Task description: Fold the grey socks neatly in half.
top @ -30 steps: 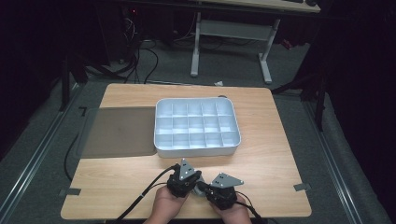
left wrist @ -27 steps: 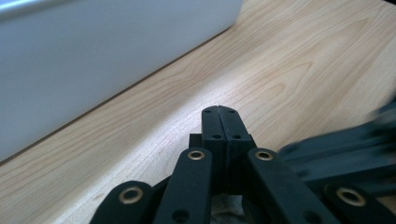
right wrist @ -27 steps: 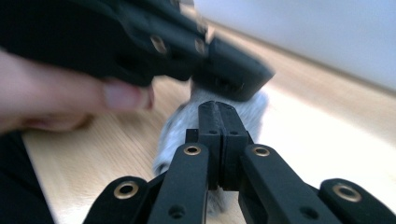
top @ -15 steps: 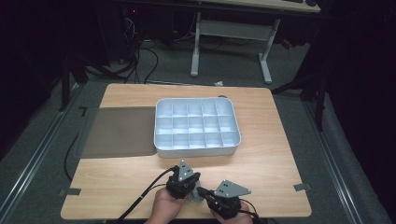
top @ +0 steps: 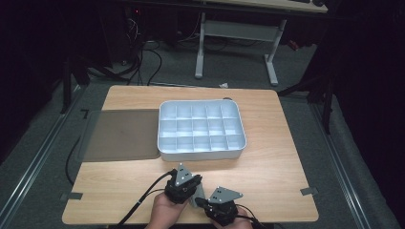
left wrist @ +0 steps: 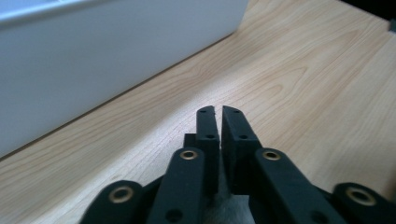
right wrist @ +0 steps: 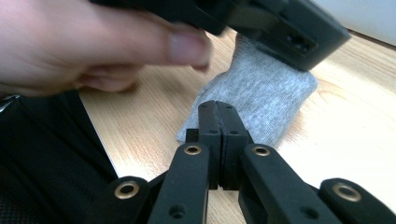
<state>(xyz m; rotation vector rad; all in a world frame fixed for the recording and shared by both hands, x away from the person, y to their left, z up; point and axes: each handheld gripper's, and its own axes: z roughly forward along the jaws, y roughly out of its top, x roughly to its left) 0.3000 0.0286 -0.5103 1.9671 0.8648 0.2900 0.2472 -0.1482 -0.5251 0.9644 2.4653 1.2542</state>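
Grey sock (right wrist: 261, 100) lies flat on counter (top: 267, 176) near front edge, between both hands, short of white compartment tray (top: 200, 130). Left tool (left wrist: 218, 112) jaws just parting, slim gap, nothing between. Right tool (right wrist: 218, 108) jaws together, empty, tips at sock edge. Advice: open wider, pinch sock edge low.

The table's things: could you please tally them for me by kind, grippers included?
White compartment tray: 1
Dark mat: 1
Grey sock: 1
Grippers: 2, the left gripper and the right gripper
Total: 5
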